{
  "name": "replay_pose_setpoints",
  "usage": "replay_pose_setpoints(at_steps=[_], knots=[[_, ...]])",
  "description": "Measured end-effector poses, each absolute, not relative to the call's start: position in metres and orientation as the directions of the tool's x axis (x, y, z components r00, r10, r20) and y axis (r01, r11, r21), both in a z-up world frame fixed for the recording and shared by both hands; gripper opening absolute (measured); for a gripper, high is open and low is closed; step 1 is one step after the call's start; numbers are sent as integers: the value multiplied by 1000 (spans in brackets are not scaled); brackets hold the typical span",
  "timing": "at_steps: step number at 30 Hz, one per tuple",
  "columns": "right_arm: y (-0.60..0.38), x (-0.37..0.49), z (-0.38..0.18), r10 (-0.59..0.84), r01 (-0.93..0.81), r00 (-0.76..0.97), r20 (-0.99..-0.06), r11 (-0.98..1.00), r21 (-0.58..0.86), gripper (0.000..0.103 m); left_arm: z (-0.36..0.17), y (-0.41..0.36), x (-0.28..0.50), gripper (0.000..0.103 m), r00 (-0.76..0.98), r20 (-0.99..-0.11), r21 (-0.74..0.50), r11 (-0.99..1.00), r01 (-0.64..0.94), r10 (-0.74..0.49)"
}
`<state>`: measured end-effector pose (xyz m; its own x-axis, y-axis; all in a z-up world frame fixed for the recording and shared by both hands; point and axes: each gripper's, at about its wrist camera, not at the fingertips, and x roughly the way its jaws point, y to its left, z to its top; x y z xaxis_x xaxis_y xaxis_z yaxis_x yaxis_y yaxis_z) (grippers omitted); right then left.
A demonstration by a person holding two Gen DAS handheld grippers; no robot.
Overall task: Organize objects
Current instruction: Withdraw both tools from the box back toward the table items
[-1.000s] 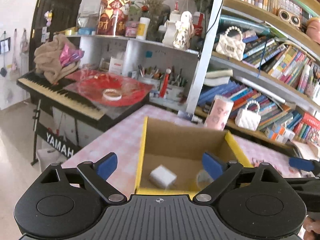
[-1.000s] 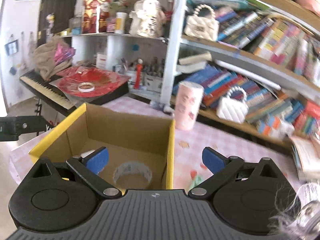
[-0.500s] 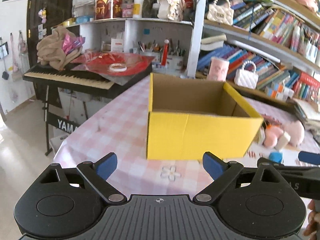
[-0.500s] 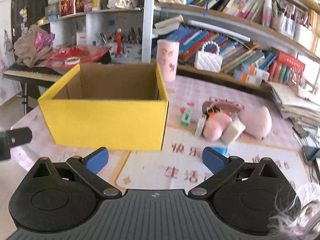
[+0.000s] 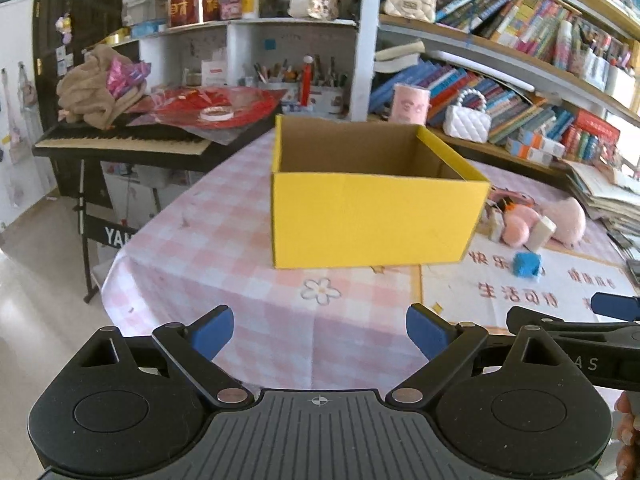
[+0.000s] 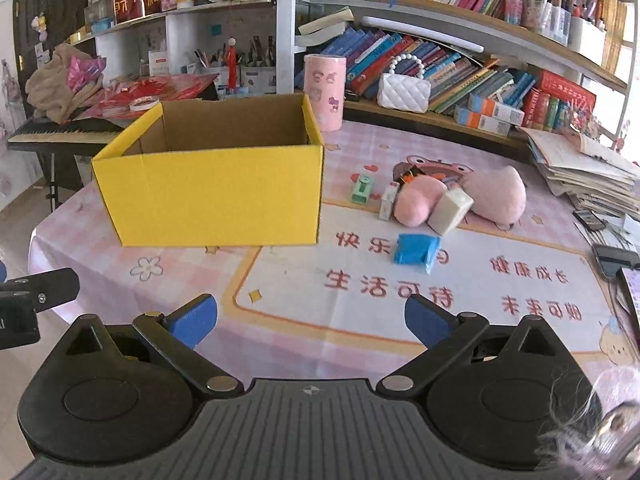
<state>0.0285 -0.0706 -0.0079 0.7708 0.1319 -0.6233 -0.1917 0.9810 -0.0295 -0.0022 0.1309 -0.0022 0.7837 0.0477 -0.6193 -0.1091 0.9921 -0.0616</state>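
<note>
A yellow cardboard box point(image 5: 376, 216) point(image 6: 212, 196) stands open-topped on the pink checked tablecloth; its inside is hidden from both views. To its right lie a blue block point(image 6: 416, 249) point(image 5: 527, 265), a white block point(image 6: 451, 206), pink plush toys point(image 6: 498, 195), a green item point(image 6: 362, 189) and a small white carton point(image 6: 387, 202). My left gripper point(image 5: 319, 331) is open and empty, back from the box near the table's front edge. My right gripper point(image 6: 311, 317) is open and empty too, short of the blue block. Its finger point(image 5: 614, 306) shows in the left wrist view.
A keyboard piano point(image 5: 128, 142) with cloth and red wrapping stands left of the table. Bookshelves point(image 6: 480, 60) run behind. A pink cylinder point(image 6: 324, 92) and white handbag point(image 6: 404, 90) sit at the back. Stacked papers point(image 6: 584, 172) and a phone point(image 6: 614, 258) lie at right.
Both grippers have pulled back and down from over the box to the table's front edge. The box's contents, seen a second ago, are now hidden by its wall.
</note>
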Motion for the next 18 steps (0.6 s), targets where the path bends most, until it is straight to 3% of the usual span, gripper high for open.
replay_pose_setpoints(at_steps=[18], knots=[[-141,-15,-12,-38,23,766,-642,999,-32,101,-8,62,2,95,752,-643,-74,989,128,-145]])
